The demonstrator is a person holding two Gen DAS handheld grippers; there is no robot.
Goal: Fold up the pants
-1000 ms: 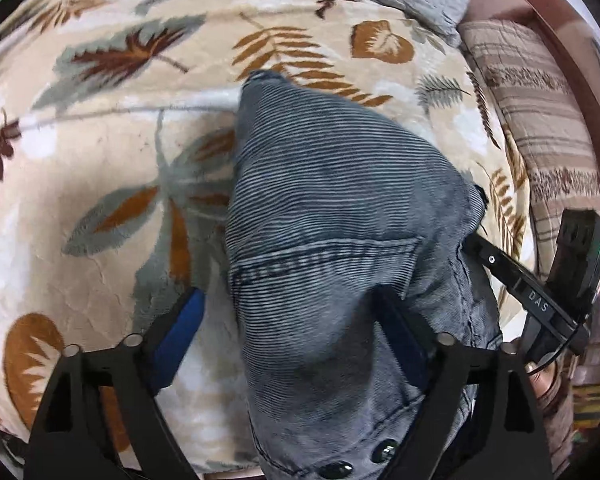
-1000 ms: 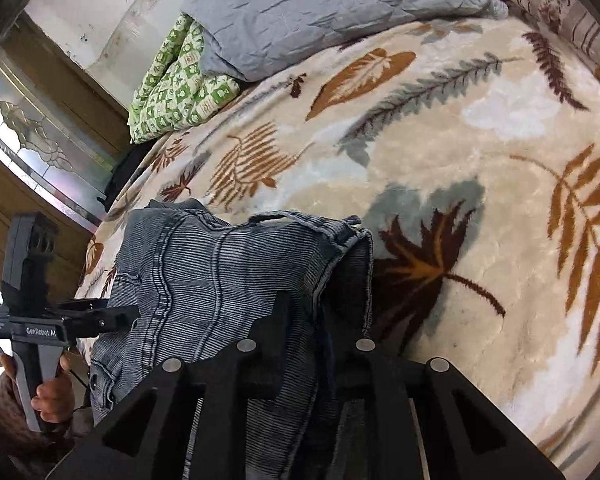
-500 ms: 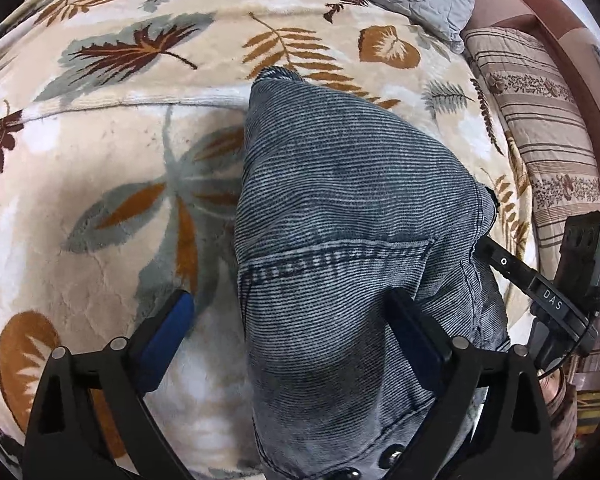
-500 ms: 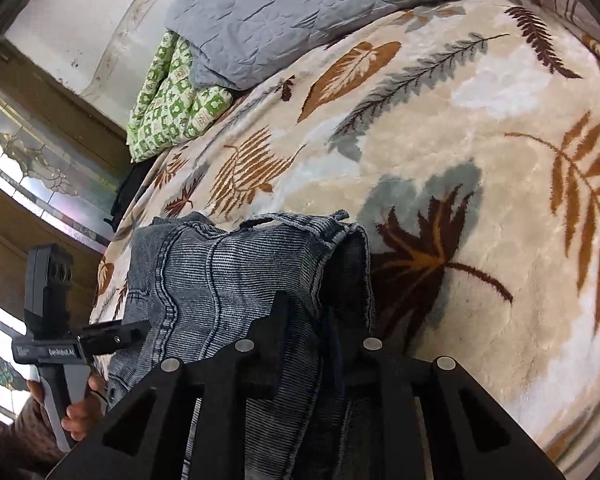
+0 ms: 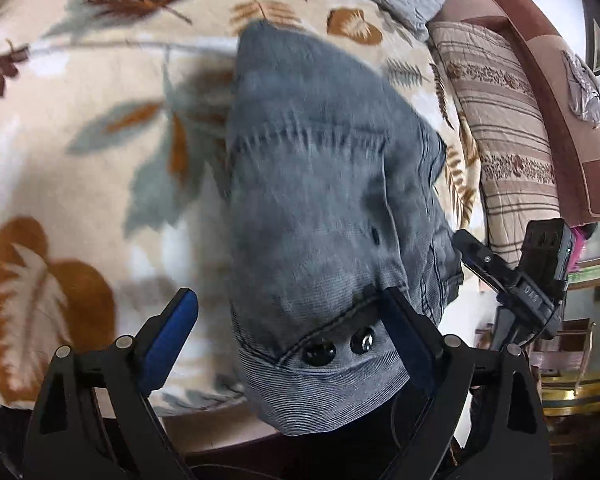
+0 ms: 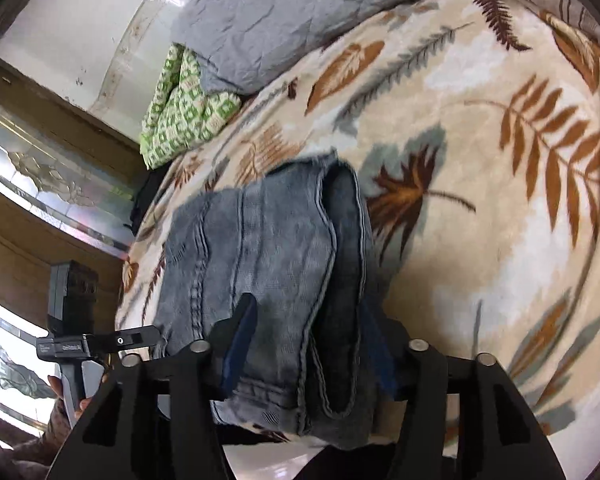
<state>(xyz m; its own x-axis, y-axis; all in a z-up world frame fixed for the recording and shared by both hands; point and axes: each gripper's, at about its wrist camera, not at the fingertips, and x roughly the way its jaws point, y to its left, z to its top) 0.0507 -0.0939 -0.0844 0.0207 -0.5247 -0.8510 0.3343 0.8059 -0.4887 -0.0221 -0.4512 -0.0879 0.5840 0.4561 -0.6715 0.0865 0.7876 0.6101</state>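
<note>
While folded pants lie on blanket, hand-held grippers gape.

The pants fill the gap between the left gripper's spread fingers; bare blanket lies open to its left. Ahead, the pillow blocks the way.

1. One pair of grey jeans, lying between both tongs.
2. Two tongs: left tongs, right tongs.
3. One leaf-print blanket under them.
4. One grey pillow and one green patterned cloth, far ahead.
</note>
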